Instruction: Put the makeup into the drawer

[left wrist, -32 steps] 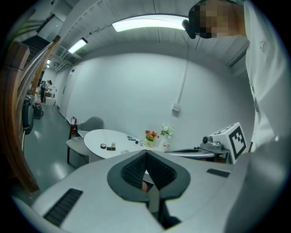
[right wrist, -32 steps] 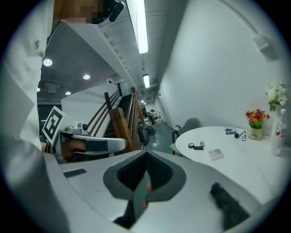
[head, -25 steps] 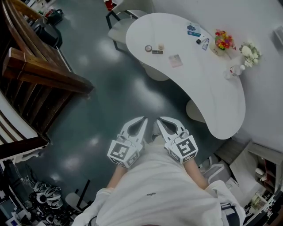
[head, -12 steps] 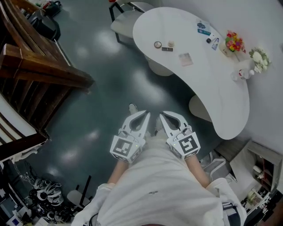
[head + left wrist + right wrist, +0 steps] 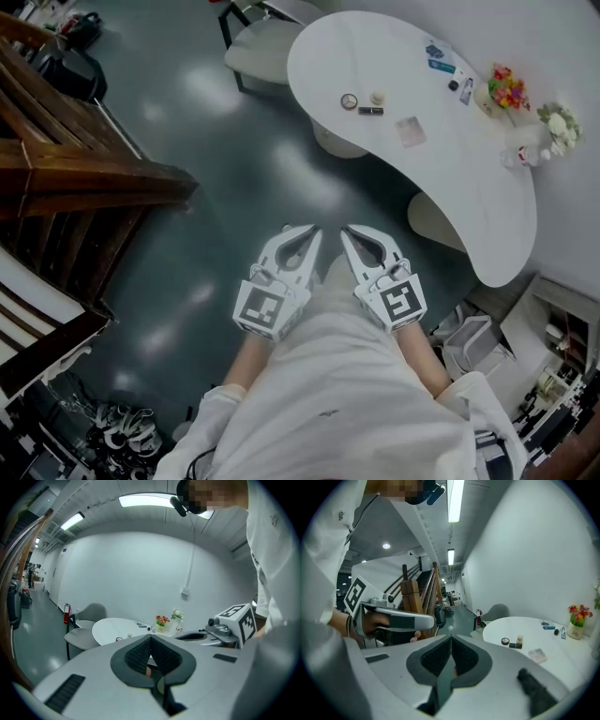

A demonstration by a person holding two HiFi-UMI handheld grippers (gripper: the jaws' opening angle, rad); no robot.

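In the head view the left gripper (image 5: 305, 234) and the right gripper (image 5: 352, 234) sit side by side, close in front of the person's body. Both are over the glossy dark grey floor (image 5: 216, 187) and point up the picture. The makeup lies well apart from them on the curved white table (image 5: 450, 183). It is a round dark-rimmed compact (image 5: 349, 101), a small cream jar (image 5: 377, 97) and a short dark rectangular case (image 5: 370, 111), bunched near the table's near edge. A pale square packet (image 5: 409, 131) lies just to their right. The cluster is ahead and slightly to the right, so the right gripper looks the nearer one. The case's long axis runs across the picture, roughly crosswise to the line of the jaws. No drawer shows in this view, or in either of the others.

In the left gripper view the ribbed dark pads (image 5: 139, 656) meet at their tips with nothing between them. The table is small and far off beyond them.

In the right gripper view the pads (image 5: 437, 657) are likewise pressed together and empty. The three items sit to the right of the jaw line, the case lying flat in front of the jar, and a brown wooden staircase (image 5: 415, 597) stands to the left. Judging from this, the coming reach calls for a swing rightward and jaws parted.
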